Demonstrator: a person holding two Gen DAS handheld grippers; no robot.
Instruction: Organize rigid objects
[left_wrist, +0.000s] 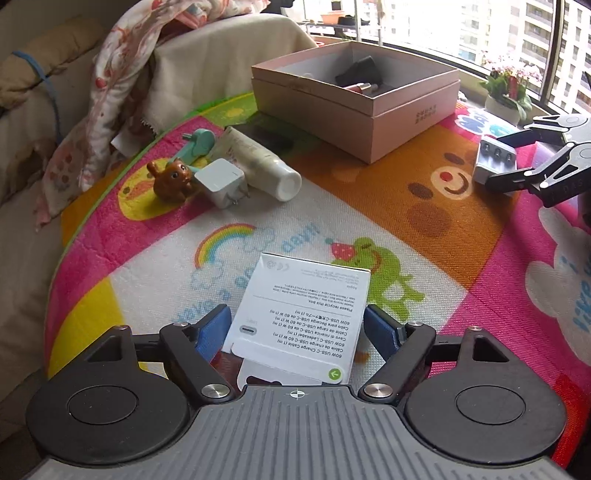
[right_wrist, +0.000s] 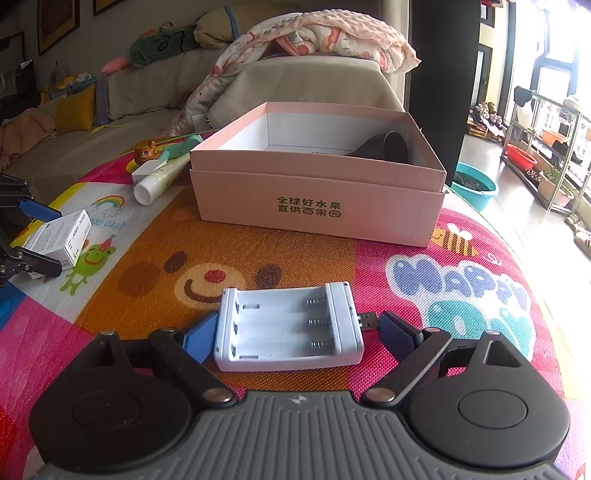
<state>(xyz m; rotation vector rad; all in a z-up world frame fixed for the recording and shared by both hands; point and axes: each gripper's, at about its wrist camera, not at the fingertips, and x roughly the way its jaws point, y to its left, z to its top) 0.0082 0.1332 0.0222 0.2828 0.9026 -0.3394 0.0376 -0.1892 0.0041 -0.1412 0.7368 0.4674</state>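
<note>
The white cable box (left_wrist: 299, 317) lies on the colourful play mat (left_wrist: 369, 206), right between the blue pads of the left gripper (left_wrist: 297, 328), and those jaws are spread as wide as they go, a sliver of daylight on either side of the carton, nothing clamped. Over on the other side, the white battery charger (right_wrist: 291, 328) sits flat on the mat's orange bear face with its three empty slots facing up and its USB plug (right_wrist: 369, 320) poking out toward the right pad; the right gripper (right_wrist: 295, 332) straddles it with jaws wide, the left pad looks right up against the casing, though whether it actually presses I cannot tell. Behind both, the pink cardboard box (right_wrist: 317, 206) stands open on the mat with a dark cup-shaped thing (right_wrist: 388, 147) lying inside. Off at the mat's far corner there's a little cluster: a brown toy animal (left_wrist: 173, 179), a white plug adapter (left_wrist: 221, 182), a white tube (left_wrist: 258, 162) and a teal gadget (left_wrist: 199, 142), bunched close together.
</note>
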